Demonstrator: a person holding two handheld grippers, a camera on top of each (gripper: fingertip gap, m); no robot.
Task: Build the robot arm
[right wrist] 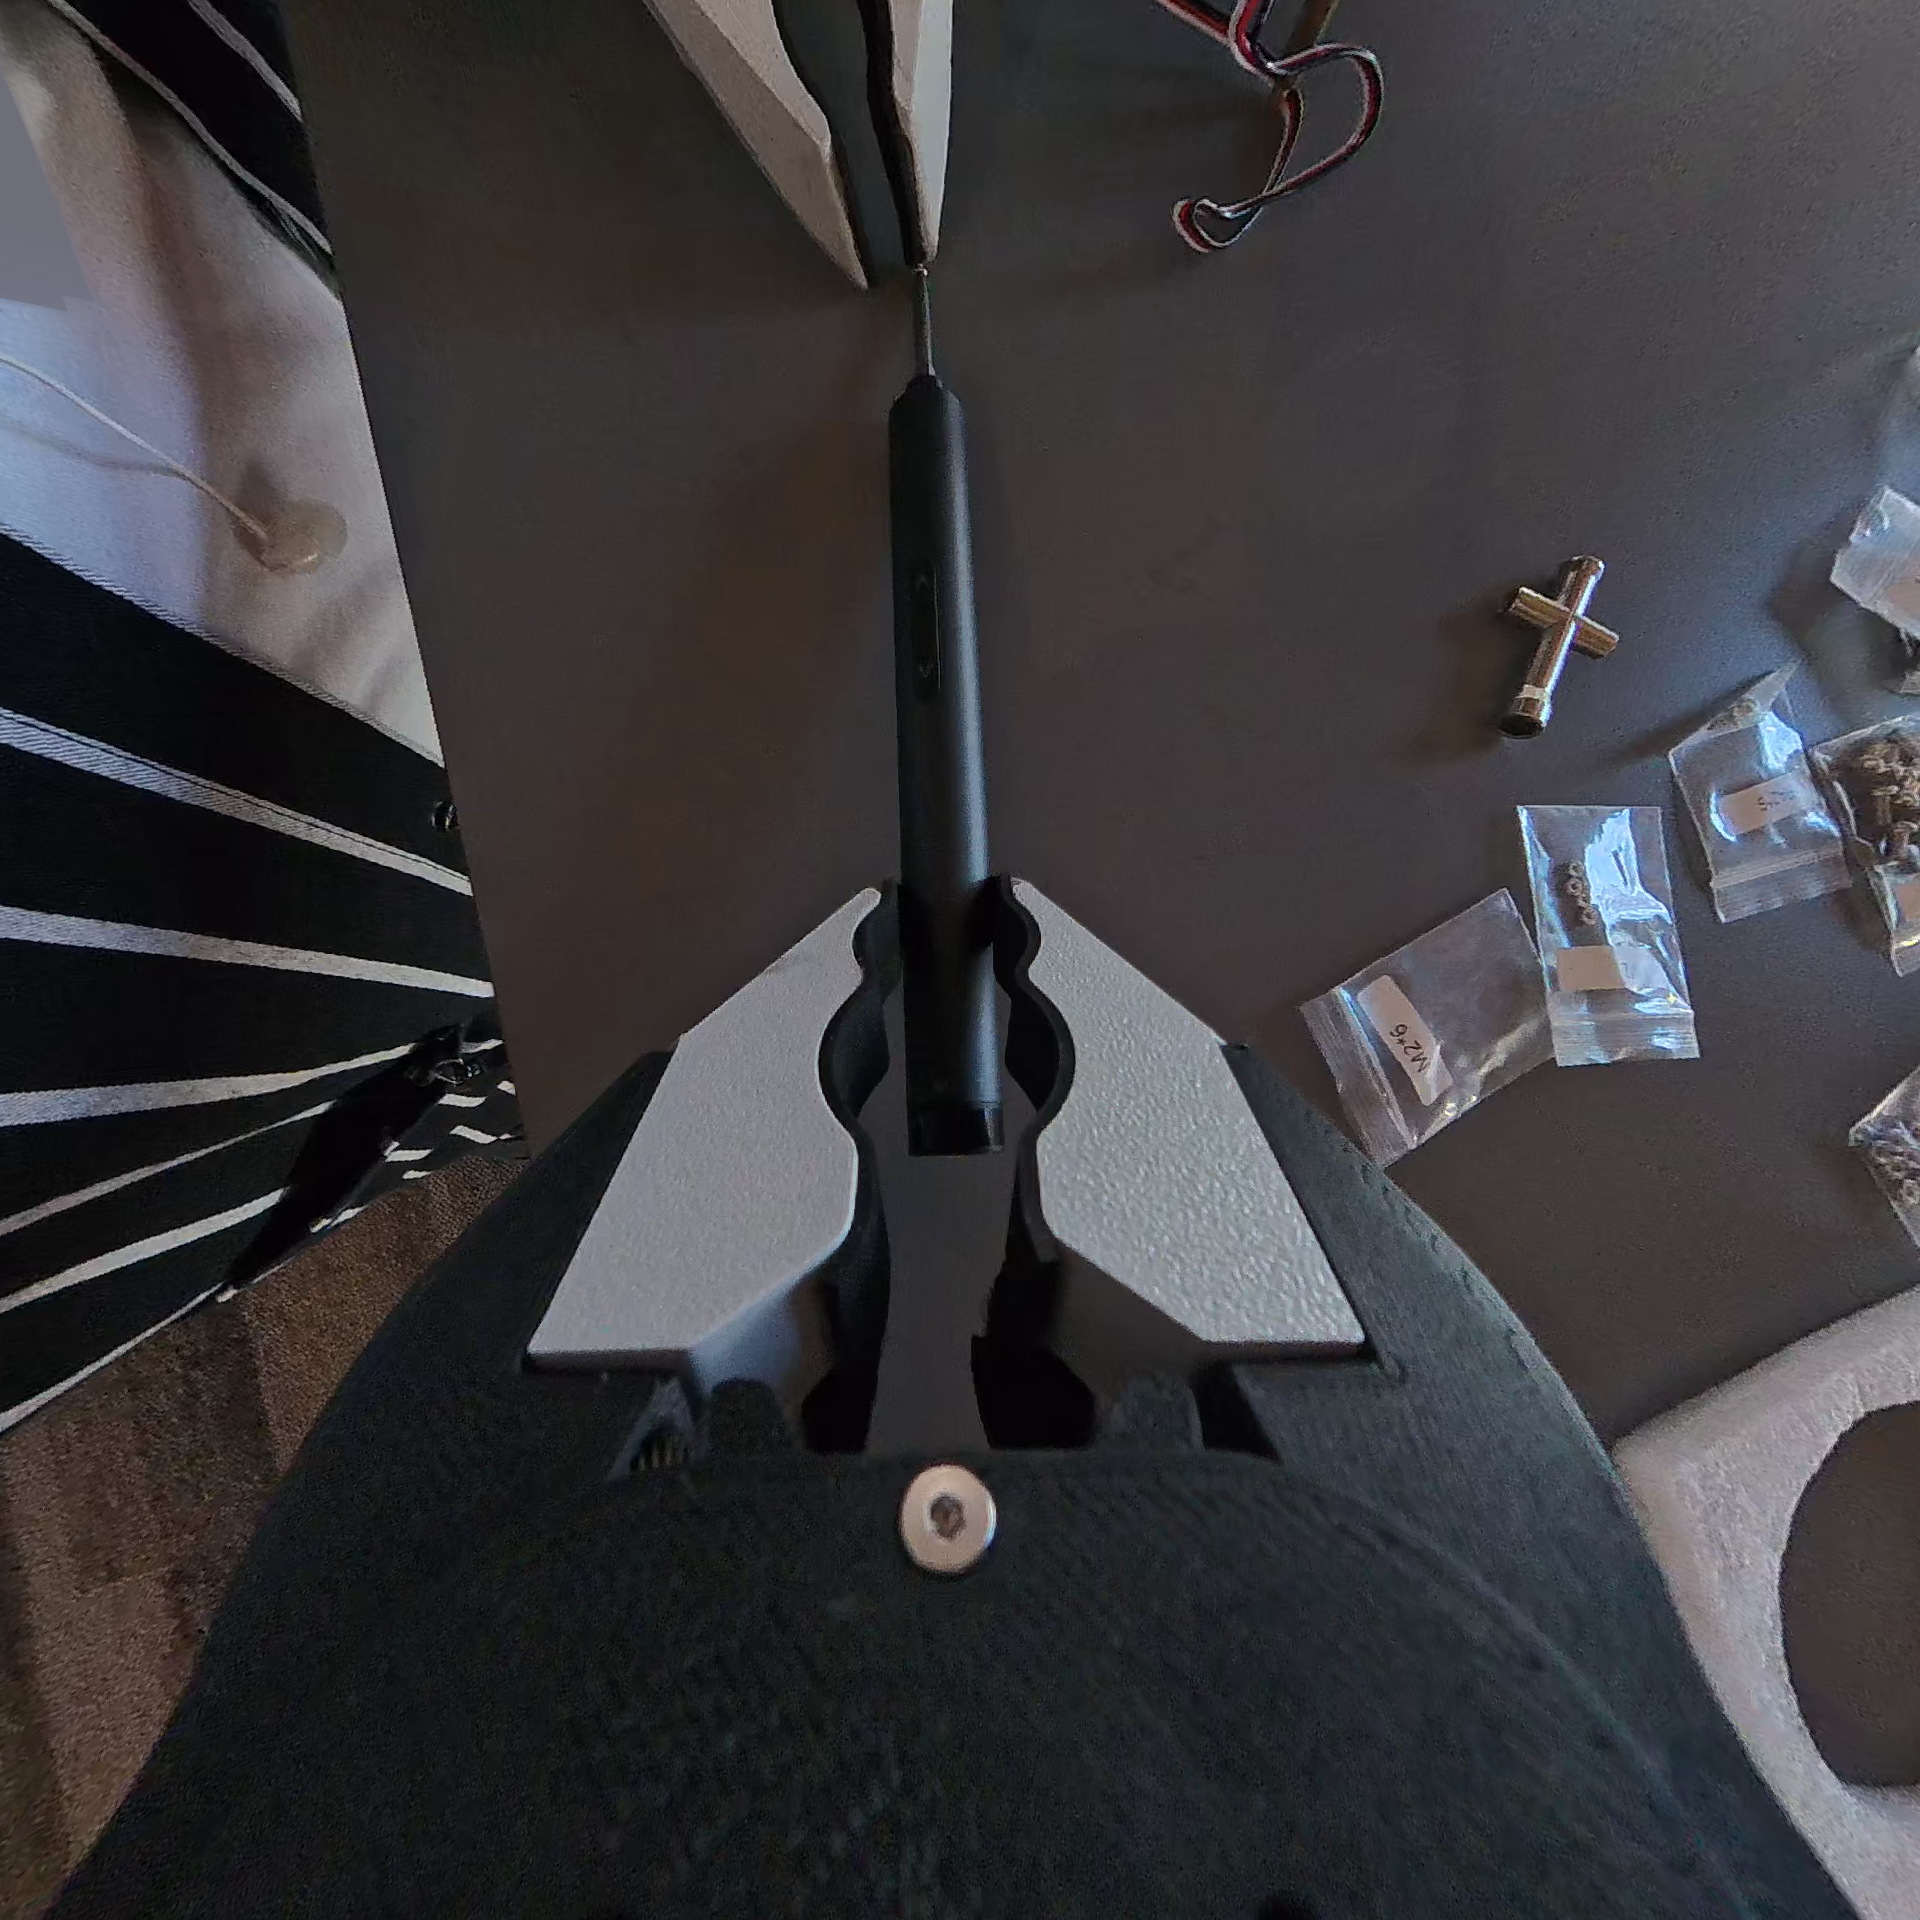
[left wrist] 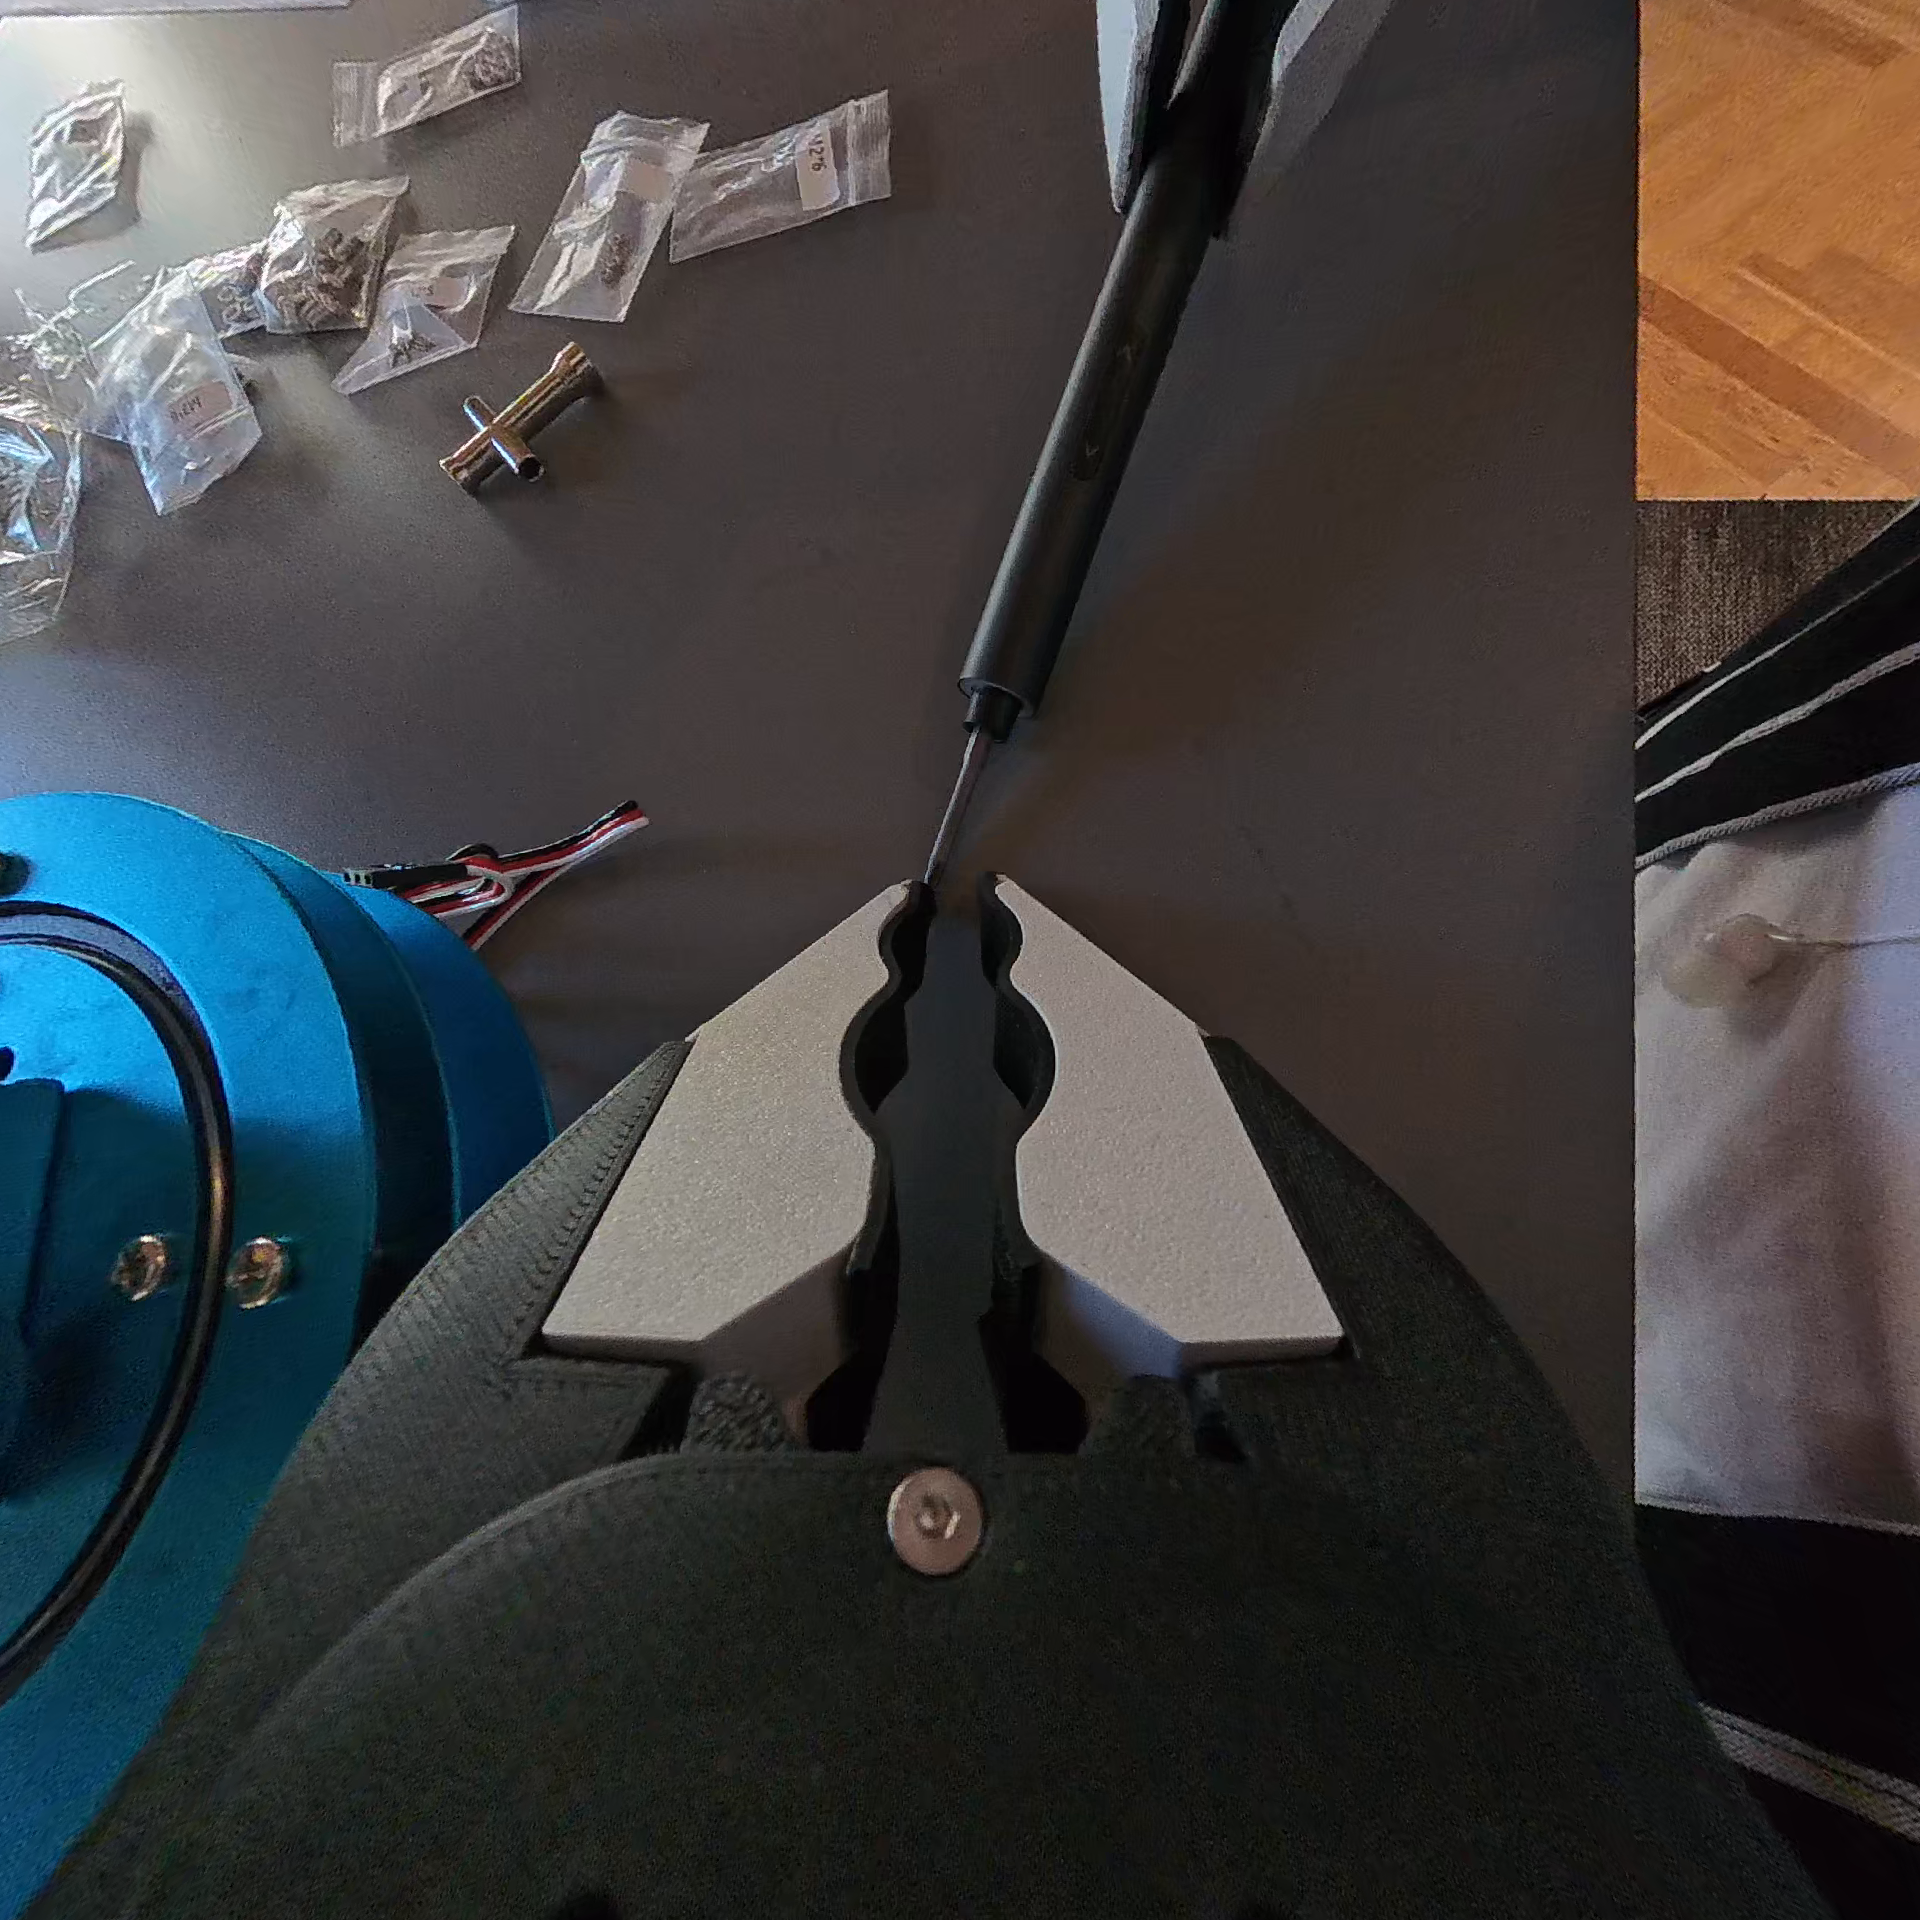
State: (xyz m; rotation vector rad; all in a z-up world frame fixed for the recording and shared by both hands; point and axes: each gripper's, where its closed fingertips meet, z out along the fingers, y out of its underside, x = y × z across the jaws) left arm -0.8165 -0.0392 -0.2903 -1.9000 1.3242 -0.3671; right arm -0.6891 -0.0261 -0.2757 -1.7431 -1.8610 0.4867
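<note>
My right gripper [right wrist: 943, 894] is shut on the rear of a slim black screwdriver [right wrist: 935, 665] that points forward over the dark table [right wrist: 1195, 468]. Its thin bit [right wrist: 922, 322] touches the tip of my left gripper [right wrist: 896, 265], where a tiny metal speck shows. In the left wrist view my left gripper [left wrist: 956, 883] has its jaws almost together with a narrow gap. The screwdriver [left wrist: 1091, 416] comes down from the right gripper [left wrist: 1195, 94], and its bit [left wrist: 951, 810] meets the left fingertip [left wrist: 914, 891]. I cannot see anything between the left fingers.
A blue round housing [left wrist: 208, 1143] sits left of my left gripper, with red, white and black wires [left wrist: 540, 862] beside it. A metal cross wrench [left wrist: 520, 426] and several small screw bags [left wrist: 613, 229] lie on the table. The table edge [left wrist: 1633, 727] borders striped fabric [left wrist: 1766, 1039]. A white foam piece [right wrist: 1714, 1507] lies at right. Across from one pair of fingers to the other is roughly 15 cm. From either gripper's tips it is about 15 cm to the metal cross wrench [left wrist: 520, 426]. Seen from the right wrist view [right wrist: 1549, 627] as well.
</note>
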